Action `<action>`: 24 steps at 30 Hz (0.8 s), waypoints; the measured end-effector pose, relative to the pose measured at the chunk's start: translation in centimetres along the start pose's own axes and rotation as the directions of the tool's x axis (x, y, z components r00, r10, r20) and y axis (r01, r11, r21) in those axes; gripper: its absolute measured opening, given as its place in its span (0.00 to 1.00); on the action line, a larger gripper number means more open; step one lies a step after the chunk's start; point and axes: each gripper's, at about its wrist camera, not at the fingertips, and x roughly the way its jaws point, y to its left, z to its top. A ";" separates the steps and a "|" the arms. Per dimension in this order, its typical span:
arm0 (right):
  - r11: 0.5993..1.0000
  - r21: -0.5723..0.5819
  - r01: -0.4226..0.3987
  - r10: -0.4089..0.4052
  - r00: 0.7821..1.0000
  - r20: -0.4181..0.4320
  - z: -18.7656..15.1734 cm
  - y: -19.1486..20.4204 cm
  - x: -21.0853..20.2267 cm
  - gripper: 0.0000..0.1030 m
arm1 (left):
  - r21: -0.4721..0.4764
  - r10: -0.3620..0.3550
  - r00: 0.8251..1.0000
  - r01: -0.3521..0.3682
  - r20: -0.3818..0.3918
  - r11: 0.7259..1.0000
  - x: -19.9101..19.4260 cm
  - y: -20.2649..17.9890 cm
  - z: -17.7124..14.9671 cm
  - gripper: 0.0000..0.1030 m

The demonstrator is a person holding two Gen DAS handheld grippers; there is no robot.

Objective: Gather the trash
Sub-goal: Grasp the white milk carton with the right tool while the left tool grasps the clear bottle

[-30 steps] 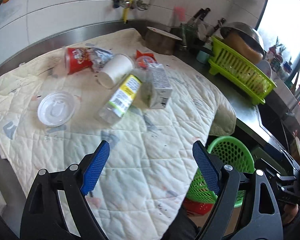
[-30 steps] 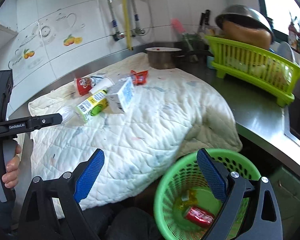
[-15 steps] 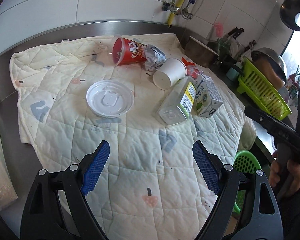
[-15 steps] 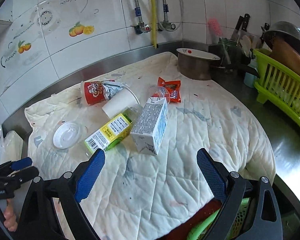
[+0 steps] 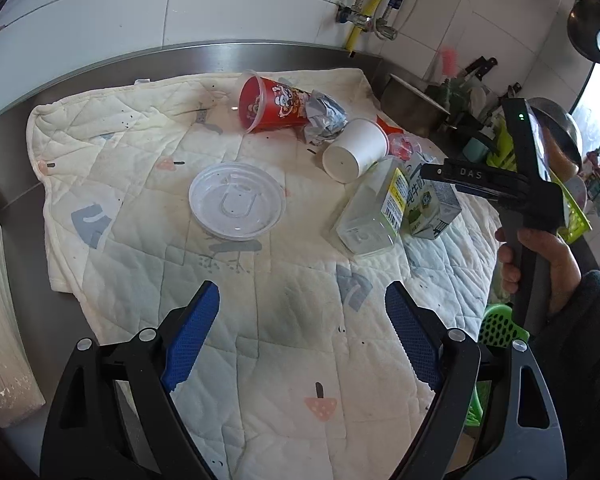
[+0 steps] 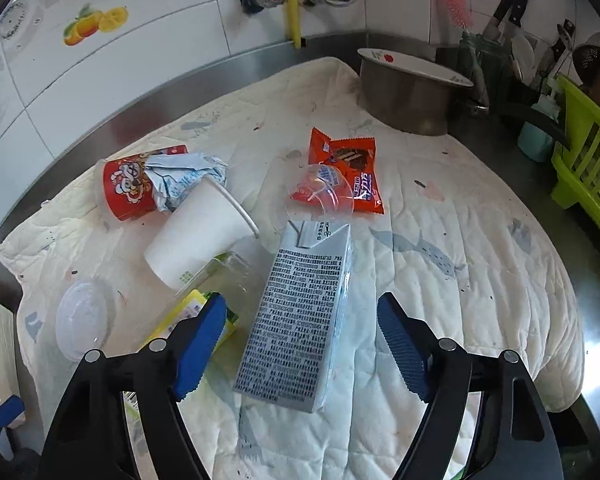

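Note:
Trash lies on a quilted cloth: a clear plastic lid, a red cup with crumpled foil, a white paper cup, a clear bottle with a yellow label and a milk carton. An orange snack wrapper and a small clear cup lie beyond the carton. My left gripper is open and empty, above the cloth short of the lid. My right gripper is open, its jaws on either side of the carton, not touching it.
A metal pot stands at the cloth's far corner. A green dish rack and knives are to the right. A green basket sits below the counter edge. White material lies to the left.
Both grippers have moved forward over the cloth. The right gripper left the green basket and now straddles the milk carton. The left gripper swung left, closer to the lid.

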 end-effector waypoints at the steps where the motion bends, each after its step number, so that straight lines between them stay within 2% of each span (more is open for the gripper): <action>1: 1.000 0.004 0.004 -0.004 1.000 -0.016 0.1 -0.1 0.6 0.70 | 0.002 0.001 1.000 -0.001 0.001 1.000 0.0 -0.1 0.1 0.82; 2: 1.000 0.005 0.011 -0.011 0.999 -0.030 0.2 -0.2 1.0 0.64 | 0.007 0.002 1.000 -0.002 0.002 1.000 0.0 -0.2 0.2 0.82; 4: 1.000 0.010 0.020 -0.019 0.998 -0.056 0.2 -0.4 1.8 0.59 | 0.019 0.005 1.000 -0.005 0.004 1.000 0.1 -0.6 0.4 0.82; 7: 1.000 0.010 0.013 -0.012 0.997 -0.072 0.0 -0.8 2.0 0.43 | 0.051 0.018 1.000 -0.019 0.012 0.999 0.4 -1.4 1.0 0.82; 14: 1.000 -0.001 -0.008 0.008 1.000 -0.026 -0.9 -2.1 -0.7 0.39 | 0.174 0.042 0.998 -0.048 0.036 0.984 1.5 -4.9 2.7 0.82; 24: 0.998 -0.058 -0.026 0.029 0.998 0.051 -3.3 -4.0 -6.9 0.38 | 0.343 0.066 0.997 -0.072 0.029 0.937 5.9 -10.2 4.1 0.82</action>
